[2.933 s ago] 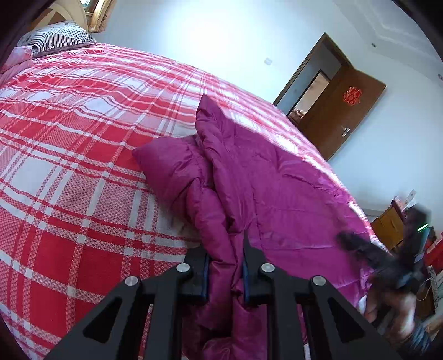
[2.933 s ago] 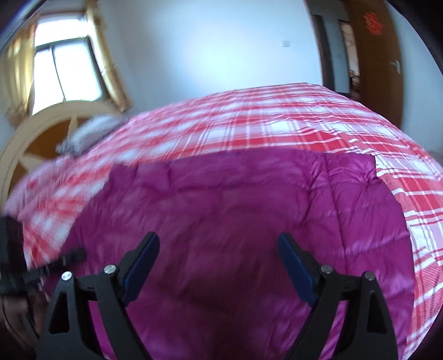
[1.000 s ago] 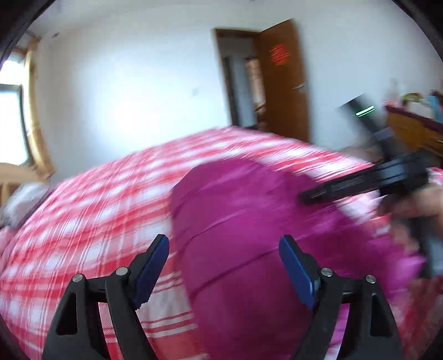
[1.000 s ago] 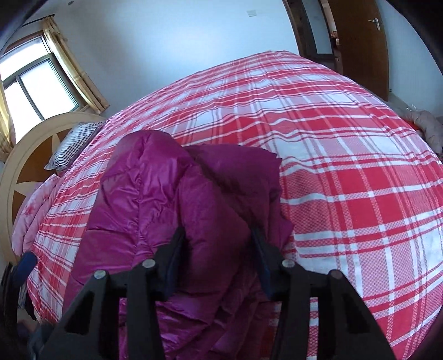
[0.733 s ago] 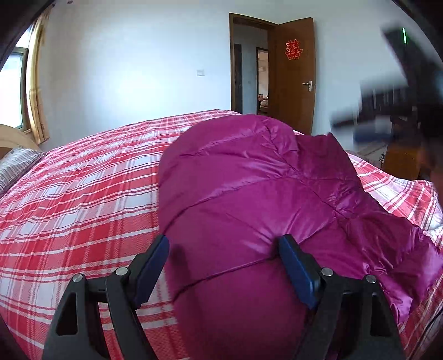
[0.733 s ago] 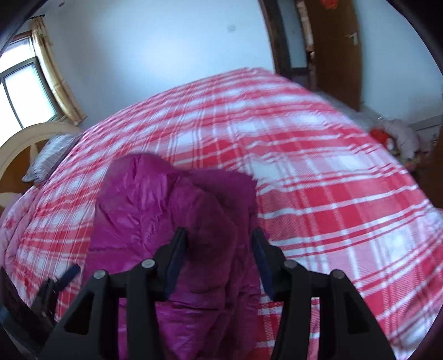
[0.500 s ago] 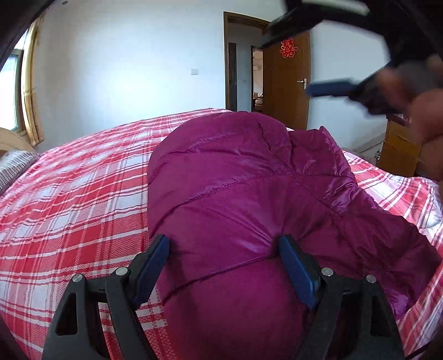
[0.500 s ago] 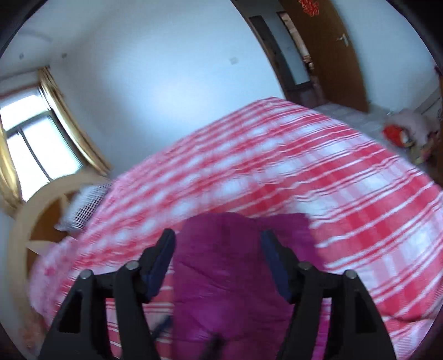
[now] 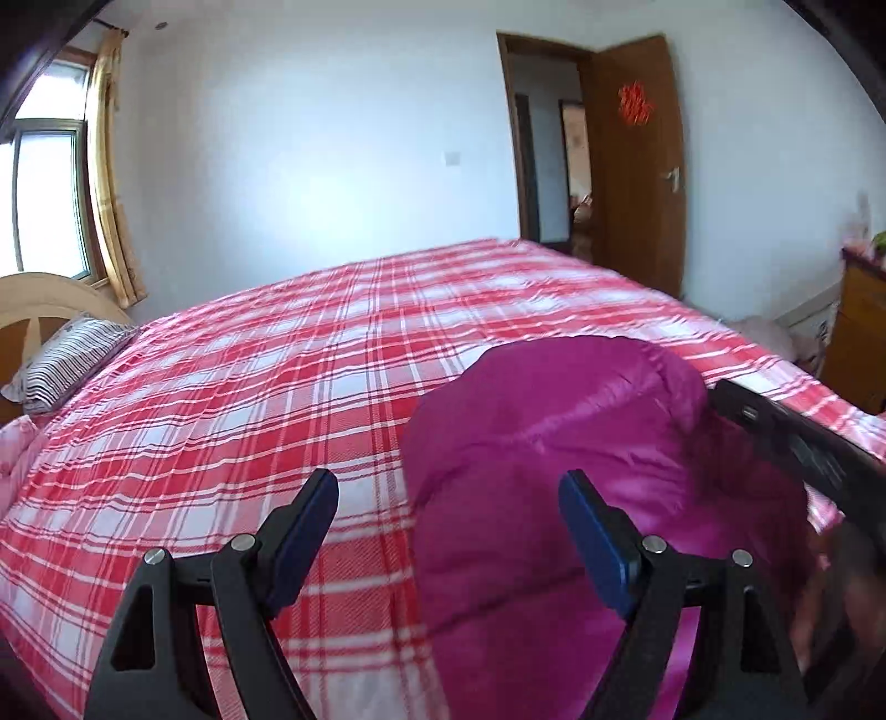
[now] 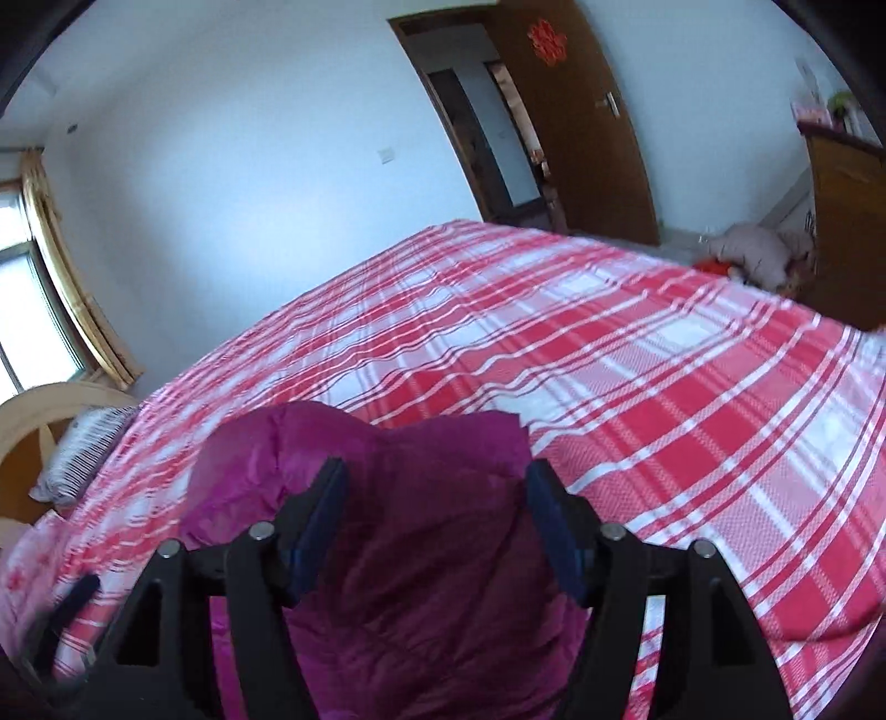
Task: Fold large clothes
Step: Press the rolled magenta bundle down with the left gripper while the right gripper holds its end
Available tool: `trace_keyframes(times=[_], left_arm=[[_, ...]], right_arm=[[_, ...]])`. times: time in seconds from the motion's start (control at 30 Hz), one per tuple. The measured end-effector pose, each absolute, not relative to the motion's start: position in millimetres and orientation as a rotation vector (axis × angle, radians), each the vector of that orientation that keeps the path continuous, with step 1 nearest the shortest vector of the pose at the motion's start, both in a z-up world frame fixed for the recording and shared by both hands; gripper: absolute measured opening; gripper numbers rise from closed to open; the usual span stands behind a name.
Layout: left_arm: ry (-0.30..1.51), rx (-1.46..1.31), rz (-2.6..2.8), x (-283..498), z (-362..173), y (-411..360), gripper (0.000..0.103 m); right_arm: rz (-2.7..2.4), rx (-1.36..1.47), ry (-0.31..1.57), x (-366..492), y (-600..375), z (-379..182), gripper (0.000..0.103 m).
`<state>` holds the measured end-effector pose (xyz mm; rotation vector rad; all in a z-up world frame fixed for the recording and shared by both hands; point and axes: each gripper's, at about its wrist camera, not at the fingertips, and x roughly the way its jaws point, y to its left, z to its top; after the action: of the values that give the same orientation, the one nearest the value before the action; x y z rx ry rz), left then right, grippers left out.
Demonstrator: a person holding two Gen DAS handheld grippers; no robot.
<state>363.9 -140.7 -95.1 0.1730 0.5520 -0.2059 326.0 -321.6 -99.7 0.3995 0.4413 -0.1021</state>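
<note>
Where jacket (image 9: 581, 443) ends — bare bedspread (image 9: 277, 387)

You are looking at only one sign in this room. A red paper sign (image 9: 635, 103) is hanging high up on the brown door (image 9: 637, 183). It is showing in the right wrist view too (image 10: 547, 34), again on the door (image 10: 587, 138). It is looking like a red cut-out character, but it is coming out too small and blurry for you to read. Nothing else is showing any words, numbers or brand names.
</note>
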Motion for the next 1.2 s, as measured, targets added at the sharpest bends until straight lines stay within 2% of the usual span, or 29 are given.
trace_keyframes(times=[0.13,0.23,0.3,0.4,0.83,1.2], left_arm=[[0.612,0.205,-0.17,386.9,-115.6,-162.8,0.083],[0.649,0.233,-0.149,394.1,-131.0,-169.6,0.085],[0.665,0.241,-0.147,397.6,-138.7,-170.8,0.088],[0.682,0.253,-0.152,402.1,-141.8,-173.9,0.088],[0.779,0.194,-0.207,418.6,-157.9,-172.8,0.092],[0.812,0.19,-0.219,424.9,-164.8,-175.5,0.097]], right_arm=[[-0.05,0.234,0.341,315.5,-296.4,-95.7,0.071],[-0.039,0.179,0.389,326.9,-290.7,-104.2,0.068],[-0.043,0.211,0.437,338.3,-297.5,-113.2,0.055],[-0.036,0.291,0.516,352.4,-311.6,-126.9,0.049],[-0.047,0.362,0.69,374.0,-322.0,-153.0,0.048],[-0.047,0.369,0.737,380.9,-323.5,-159.3,0.048]])
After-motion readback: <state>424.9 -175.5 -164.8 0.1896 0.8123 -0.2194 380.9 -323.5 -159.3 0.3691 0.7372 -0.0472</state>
